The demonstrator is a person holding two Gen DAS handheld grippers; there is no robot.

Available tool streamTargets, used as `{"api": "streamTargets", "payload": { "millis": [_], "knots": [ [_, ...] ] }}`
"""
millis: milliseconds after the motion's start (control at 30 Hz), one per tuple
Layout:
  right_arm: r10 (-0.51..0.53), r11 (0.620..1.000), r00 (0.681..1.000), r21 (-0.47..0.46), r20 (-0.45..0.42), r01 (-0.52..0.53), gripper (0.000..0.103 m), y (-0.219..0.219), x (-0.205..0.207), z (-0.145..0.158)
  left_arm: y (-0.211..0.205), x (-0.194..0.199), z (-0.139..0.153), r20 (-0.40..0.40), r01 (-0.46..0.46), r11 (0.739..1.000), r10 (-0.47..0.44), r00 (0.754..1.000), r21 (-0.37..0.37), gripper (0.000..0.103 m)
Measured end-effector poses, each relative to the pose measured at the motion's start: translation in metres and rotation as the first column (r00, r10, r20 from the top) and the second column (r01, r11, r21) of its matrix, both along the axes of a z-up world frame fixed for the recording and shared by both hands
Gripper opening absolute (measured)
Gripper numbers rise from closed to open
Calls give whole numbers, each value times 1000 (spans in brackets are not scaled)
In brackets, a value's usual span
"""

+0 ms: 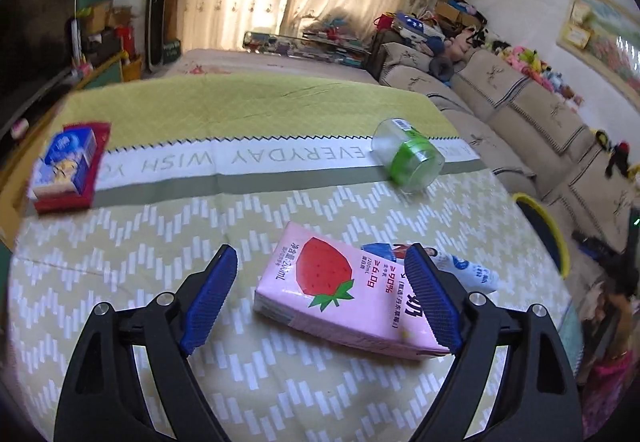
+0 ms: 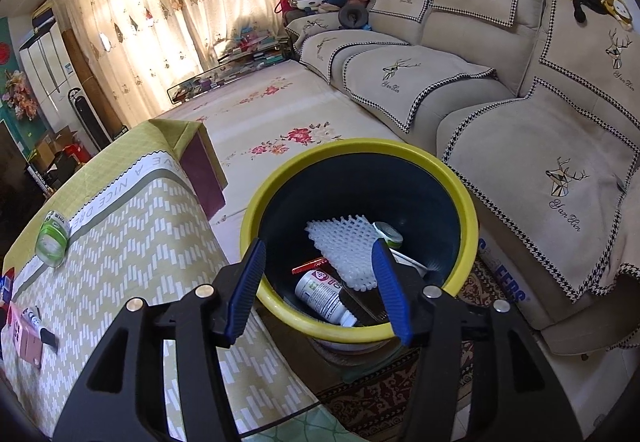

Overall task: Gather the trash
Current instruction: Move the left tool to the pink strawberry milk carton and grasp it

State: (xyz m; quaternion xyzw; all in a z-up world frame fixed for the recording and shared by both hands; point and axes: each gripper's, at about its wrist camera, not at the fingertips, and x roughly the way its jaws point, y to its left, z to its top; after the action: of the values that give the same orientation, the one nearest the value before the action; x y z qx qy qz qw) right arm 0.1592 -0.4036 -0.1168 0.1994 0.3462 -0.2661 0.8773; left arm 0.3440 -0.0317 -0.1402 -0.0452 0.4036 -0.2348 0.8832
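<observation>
The left gripper (image 1: 320,282) stands wide over the table (image 1: 120,282), its blue pads either side of a pink strawberry milk carton (image 1: 340,298) lying flat, not pressing it. At 1 o'clock beyond lies a clear cup with green label (image 1: 408,157); at 10 o'clock a blue snack box (image 1: 66,165). The right gripper (image 2: 320,282), half spread and empty, hangs over the yellow-rimmed bin (image 2: 468,209) holding a white bottle (image 2: 324,298) and foam net (image 2: 348,246)
</observation>
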Motion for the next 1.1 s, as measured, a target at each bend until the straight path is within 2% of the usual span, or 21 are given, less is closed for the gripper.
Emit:
{"api": "streamTargets", "payload": {
  "millis": [67, 167, 400, 500, 600, 667, 733, 867, 967, 1100],
  "knots": [
    [2, 1000, 1000, 8, 0, -2, 53, -1, 0, -1, -1, 1, -2, -29, 27, 999, -28, 999, -28, 85],
    [7, 1000, 1000, 9, 4, -7, 53, -1, -1, -1, -9, -6, -3, -42, 57, 998, -57, 998, 3, 85],
    [6, 1000, 1000, 23, 9, -7, 53, -2, -2, -3, -23, -53, -1, -94, 136, 991, -135, 986, 2, 85],
    [16, 999, 1000, 35, 12, -17, 53, -1, 0, -5, -39, -80, 2, -96, 212, 977, -210, 973, 9, 85],
    [30, 999, 999, 41, 14, -31, 53, 3, 1, -5, -61, -105, 4, -105, 309, 951, -307, 946, 10, 85],
    [36, 998, 999, 42, 19, -37, 53, 5, 0, -4, -75, -121, 9, -89, 369, 928, -364, 927, 51, 85],
    [37, 998, 999, 41, 27, -38, 53, 5, -2, -2, -80, -129, 18, -43, 378, 920, -375, 926, 107, 85],
    [31, 998, 999, 45, 39, -33, 54, 4, -6, 0, -77, -115, 31, 17, 321, 932, -328, 944, 169, 84],
    [37, 998, 998, 50, 42, -39, 54, 6, -7, 1, -87, -106, 26, 14, 354, 911, -365, 931, 211, 84],
    [42, 998, 998, 45, 50, -44, 54, 8, -9, 5, -102, -89, 10, -27, 386, 887, -392, 919, 255, 84]
  ]
}}
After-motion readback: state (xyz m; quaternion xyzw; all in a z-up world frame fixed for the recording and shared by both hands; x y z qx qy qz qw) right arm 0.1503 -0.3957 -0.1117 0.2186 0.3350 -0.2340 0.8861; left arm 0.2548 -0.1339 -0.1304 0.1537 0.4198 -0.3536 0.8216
